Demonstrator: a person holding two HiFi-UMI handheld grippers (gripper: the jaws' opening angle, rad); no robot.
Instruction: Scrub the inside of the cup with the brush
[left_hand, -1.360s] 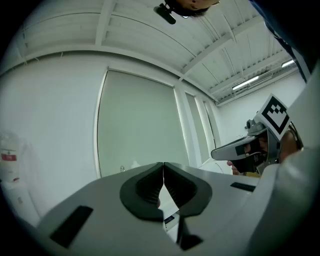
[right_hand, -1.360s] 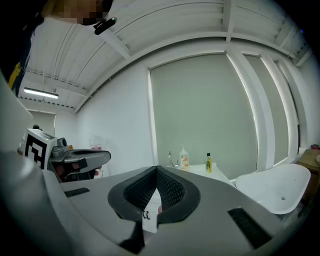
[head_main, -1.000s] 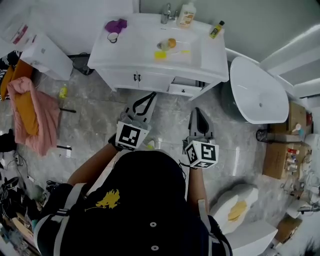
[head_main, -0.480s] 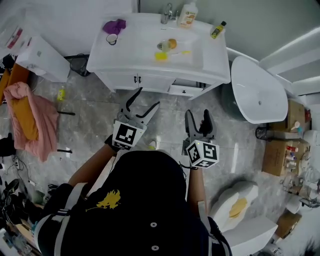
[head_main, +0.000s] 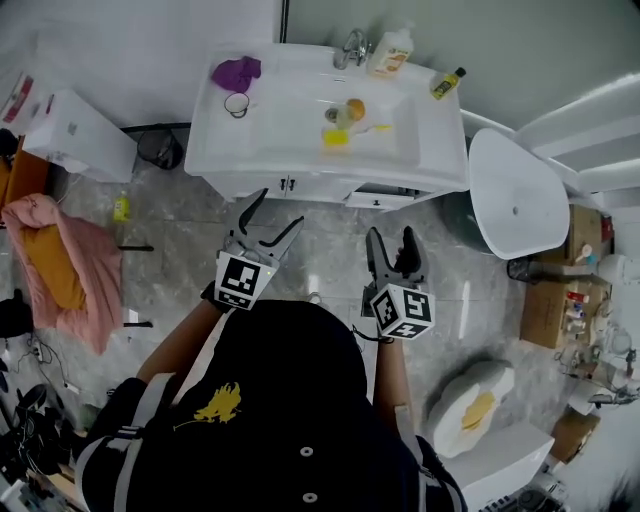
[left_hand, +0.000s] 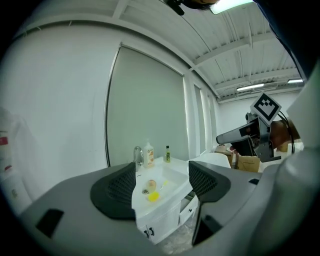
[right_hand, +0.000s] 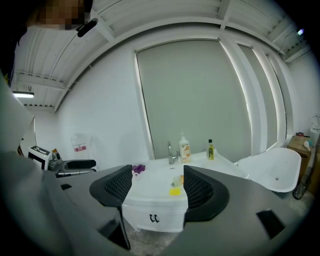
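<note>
Closest to you, just above your head in the middle of the head view, both tools hang over the grey floor (head_main: 180, 215). Your left hand-held gripper (head_main: 278, 212) has its jaws spread wide and opening, with nothing between them. Your right hand-held gripper (head_main: 392, 240), near it to the right, is likewise wide, opening and empty. Both point up the frame at the white cabinet (head_main: 300, 185), well short of it. On its tabletop (head_main: 290, 150), in the sunken basin at upper centre, lies the yellow brush (head_main: 335, 137). Just above it is a small orange thing (head_main: 354, 106) you cannot make out from here. The cup (head_main: 237, 103) stands apart from them at the tabletop's left end, just below a purple cloth (head_main: 237, 72). Along the far edge, at the top of the frame, are the tap (head_main: 352, 47), a soap bottle (head_main: 392, 52) beside it, and a small yellow bottle (head_main: 448, 83) further right.
</note>
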